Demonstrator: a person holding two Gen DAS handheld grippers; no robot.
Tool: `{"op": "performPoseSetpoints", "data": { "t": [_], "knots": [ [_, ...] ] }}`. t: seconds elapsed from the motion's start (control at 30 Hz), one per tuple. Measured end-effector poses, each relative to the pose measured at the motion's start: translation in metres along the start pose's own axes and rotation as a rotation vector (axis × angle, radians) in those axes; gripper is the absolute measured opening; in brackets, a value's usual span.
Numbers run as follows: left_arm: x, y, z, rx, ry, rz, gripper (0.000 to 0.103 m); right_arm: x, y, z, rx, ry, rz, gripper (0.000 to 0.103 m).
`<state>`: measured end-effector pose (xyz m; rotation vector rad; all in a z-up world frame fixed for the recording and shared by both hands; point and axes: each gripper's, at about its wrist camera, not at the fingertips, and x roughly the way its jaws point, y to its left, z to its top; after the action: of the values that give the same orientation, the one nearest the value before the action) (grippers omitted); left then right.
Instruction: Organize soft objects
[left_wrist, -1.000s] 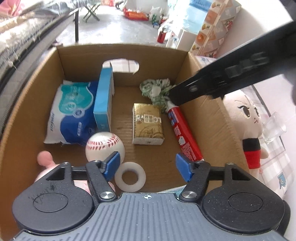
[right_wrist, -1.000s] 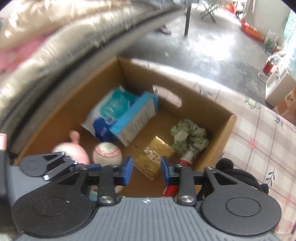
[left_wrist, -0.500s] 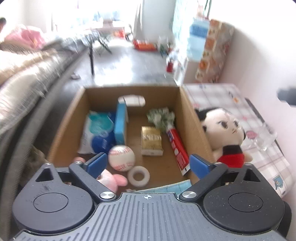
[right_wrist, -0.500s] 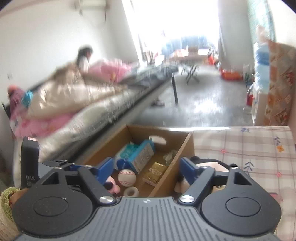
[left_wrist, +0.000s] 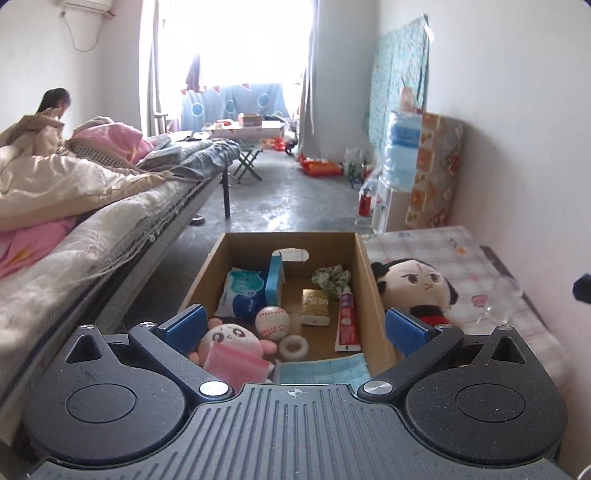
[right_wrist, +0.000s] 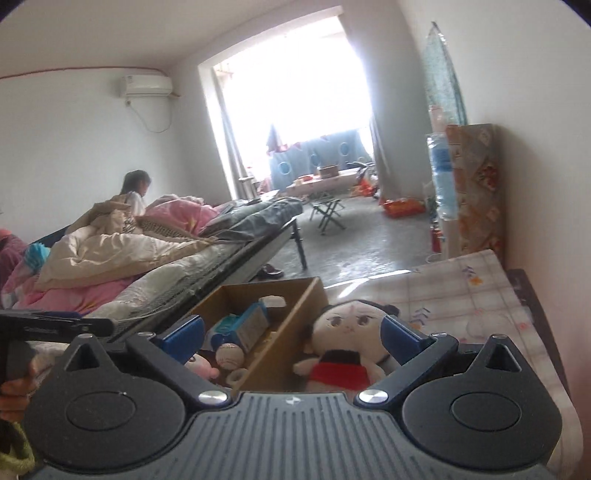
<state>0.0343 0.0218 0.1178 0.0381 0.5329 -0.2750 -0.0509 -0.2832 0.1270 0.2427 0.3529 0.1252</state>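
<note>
Your right gripper (right_wrist: 291, 334), jaws just opened and empty, faces the black-haired, red-shirted plush doll (right_wrist: 347, 339) lying just ahead beside the cardboard box (right_wrist: 288, 325).

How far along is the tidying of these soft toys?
Mostly done, it seems: the pink plush and blue cloth lie in the cardboard box. Nothing is in hand; the left tool and right tool have just been opening, empty. The doll beside the box remains.

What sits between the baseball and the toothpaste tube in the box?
A gold packet lies between the baseball and the toothpaste tube, seen in the left wrist view.
</note>
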Motion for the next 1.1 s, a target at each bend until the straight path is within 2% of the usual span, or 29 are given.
{"op": "performPoseSetpoints", "data": {
  "t": [0.13, 0.27, 0.43, 0.53, 0.7, 0.8, 0.93, 1.1],
  "knots": [
    [-0.016, -0.003, -0.021, -0.024, -0.014, 0.033, 0.103, -0.014, 0.001, -0.019, 0.009, -0.002, -0.05, 0.103],
    [-0.021, -0.004, -0.041, -0.033, -0.021, 0.091, 0.103, -0.009, 0.006, -0.033, 0.01, 0.017, -0.124, 0.103],
    [-0.015, -0.002, -0.06, -0.059, 0.02, 0.127, 0.103, 0.002, 0.022, -0.045, -0.039, 0.044, -0.186, 0.103],
    [-0.01, 0.001, -0.069, -0.095, 0.033, 0.176, 0.103, 0.006, 0.034, -0.05, -0.081, 0.045, -0.266, 0.103],
    [-0.002, -0.009, -0.074, -0.076, 0.024, 0.245, 0.103, 0.009, 0.042, -0.057, -0.127, 0.053, -0.329, 0.103],
    [0.003, -0.017, -0.073, -0.047, 0.038, 0.247, 0.103, 0.01, 0.042, -0.061, -0.142, 0.06, -0.366, 0.103],
    [0.009, -0.025, -0.073, -0.069, 0.054, 0.229, 0.103, 0.009, 0.044, -0.066, -0.188, 0.046, -0.419, 0.103],
    [0.015, -0.033, -0.074, -0.073, 0.096, 0.253, 0.103, 0.006, 0.042, -0.068, -0.21, 0.043, -0.429, 0.103]
  ]
}}
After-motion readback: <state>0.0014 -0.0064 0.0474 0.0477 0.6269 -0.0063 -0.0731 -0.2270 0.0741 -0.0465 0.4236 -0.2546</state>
